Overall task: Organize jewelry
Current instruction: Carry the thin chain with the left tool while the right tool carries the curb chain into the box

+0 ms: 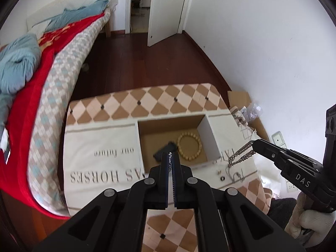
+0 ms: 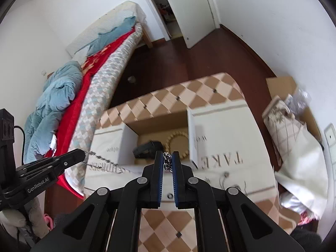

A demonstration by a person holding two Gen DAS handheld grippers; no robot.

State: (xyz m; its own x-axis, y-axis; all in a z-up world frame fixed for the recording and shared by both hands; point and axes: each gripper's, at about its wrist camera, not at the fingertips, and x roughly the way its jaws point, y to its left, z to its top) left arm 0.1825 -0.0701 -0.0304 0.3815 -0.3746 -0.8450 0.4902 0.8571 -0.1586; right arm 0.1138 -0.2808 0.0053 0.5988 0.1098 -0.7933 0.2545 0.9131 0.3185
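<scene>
The left gripper [image 1: 170, 155] pinches one end of a silver chain [image 2: 100, 158]; the right gripper [image 2: 167, 159] pinches the other. The chain hangs above the cloth, beside the box [image 1: 206, 130]. It probably handles limp, light, slippery, tangling easily; end grips suit it.

chain [image 2: 167, 161]: shiny metal links | bracelet [image 1: 189, 145]: matt wooden beads | box [image 1: 206, 134]: plain cardboard | table [image 1: 100, 145]: printed woven cloth | floor [image 1: 130, 63]: glossy dark wood
</scene>
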